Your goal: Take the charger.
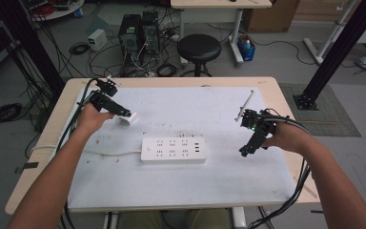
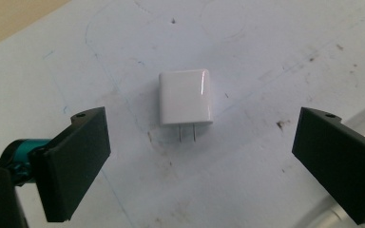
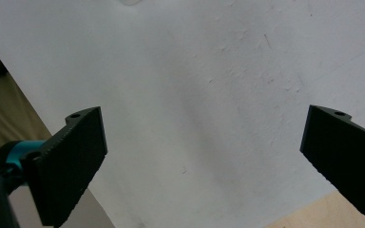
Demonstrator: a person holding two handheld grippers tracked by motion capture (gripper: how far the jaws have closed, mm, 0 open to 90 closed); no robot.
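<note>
**A:** What are the jaws of the left gripper (image 2: 199, 156) doing?

**B:** In the left gripper view they stand spread wide, touching nothing. A small white charger (image 2: 186, 97) lies flat on the white mat (image 2: 266, 52) just beyond them, centred in the gap, with its two metal prongs (image 2: 187, 133) pointing back toward the camera.

**A:** And the right gripper (image 3: 202, 156)?

**B:** Its jaws are spread wide too and hold nothing. In the right gripper view, bare mat shows between them, with the tan edge of the table (image 3: 313, 213) at the lower right.

**A:** Where is everything on the table?

**B:** In the high view the left gripper (image 1: 126, 114) is at the left rear of the mat, its tip right at the charger (image 1: 132, 118). A white power strip (image 1: 173, 149) lies in the middle of the mat, near the charger but apart from it. The right gripper (image 1: 244, 151) hangs over the right side, well away from both.
</note>
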